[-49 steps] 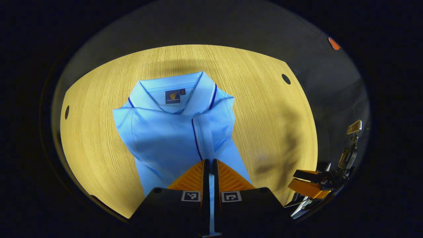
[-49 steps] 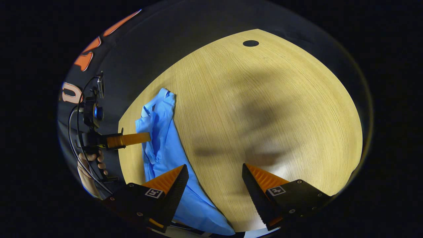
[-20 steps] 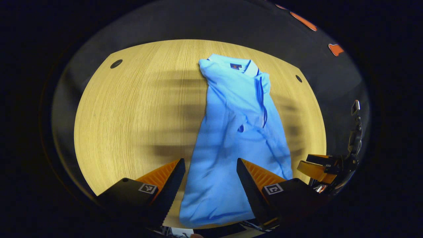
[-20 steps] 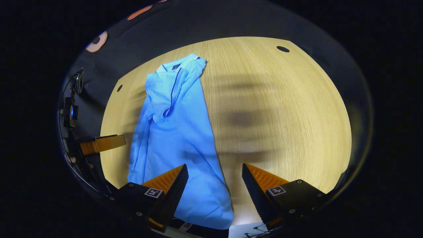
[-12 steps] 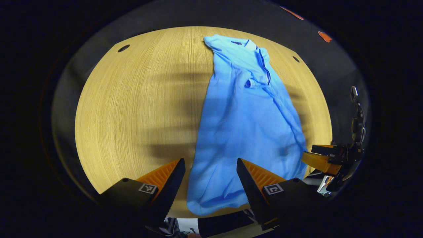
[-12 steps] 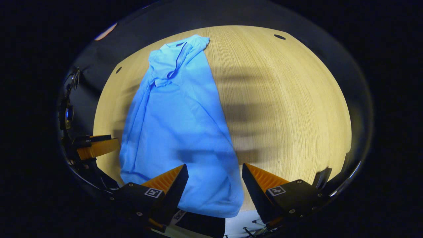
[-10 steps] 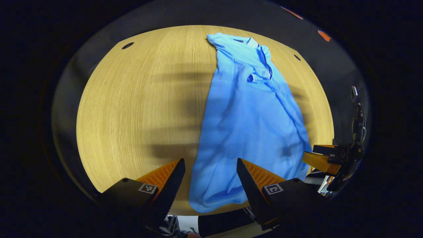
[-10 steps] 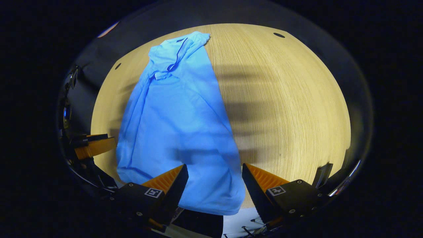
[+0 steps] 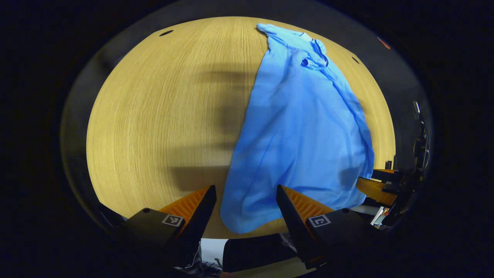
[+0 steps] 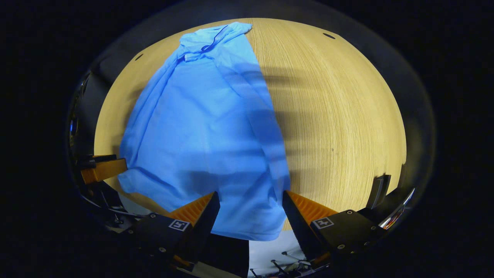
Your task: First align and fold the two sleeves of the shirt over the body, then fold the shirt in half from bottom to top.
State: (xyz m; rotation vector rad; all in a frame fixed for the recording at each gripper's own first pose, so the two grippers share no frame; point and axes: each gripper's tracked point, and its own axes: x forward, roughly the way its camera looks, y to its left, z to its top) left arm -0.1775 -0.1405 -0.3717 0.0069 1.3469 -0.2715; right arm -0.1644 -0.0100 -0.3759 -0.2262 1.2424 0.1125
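Counted: one shirt [image 9: 301,131], one table [image 9: 154,116], two grippers, left [image 9: 246,193] and right [image 10: 251,199]. Three holes were seen in the tabletop.

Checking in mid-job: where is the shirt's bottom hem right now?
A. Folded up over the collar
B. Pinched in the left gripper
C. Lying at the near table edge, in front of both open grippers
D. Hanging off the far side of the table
C: the shirt lies long on the table, hem near the left gripper and right gripper, both with jaws apart.
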